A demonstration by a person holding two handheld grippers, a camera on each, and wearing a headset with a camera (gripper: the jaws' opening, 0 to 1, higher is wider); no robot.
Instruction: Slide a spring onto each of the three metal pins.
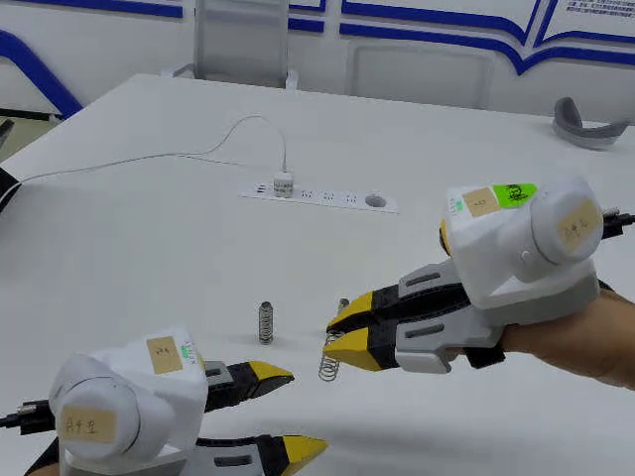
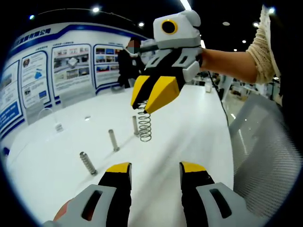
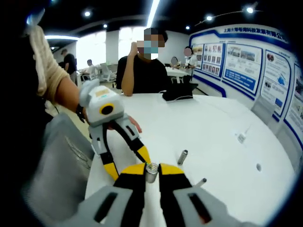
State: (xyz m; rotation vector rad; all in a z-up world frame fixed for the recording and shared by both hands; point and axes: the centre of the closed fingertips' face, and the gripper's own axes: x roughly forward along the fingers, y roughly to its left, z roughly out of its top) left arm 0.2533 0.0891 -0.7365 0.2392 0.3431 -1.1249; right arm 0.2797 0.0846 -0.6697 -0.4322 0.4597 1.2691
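1. Head view: your right gripper (image 1: pixel 328 336) comes in from 3 o'clock. Its jaws are pinched shut on the top end of a spring (image 1: pixel 329 365), which hangs down under the yellow tips.
2. At 9 o'clock from that spring stands a pin with a spring on it (image 1: pixel 266 322).
3. Your left gripper (image 1: pixel 306 411) is down at 7 o'clock, apart from the pins. Its jaws are spread wide and hold nothing.
4. A white power strip (image 1: pixel 319 196) lies on the white table (image 1: pixel 149 228) at 12 o'clock, well apart from the pins.
5. Left gripper view: three pins stand in a row. The near one wears a spring. The middle pin (image 2: pixel 113 140) is bare. The far pin (image 2: pixel 135 124) is just beside the hanging spring, at its 9 o'clock.
6. Right gripper view: the spring's round end sits between the closed tips at 6 o'clock. Your left gripper shows at 9 o'clock, jaws apart.
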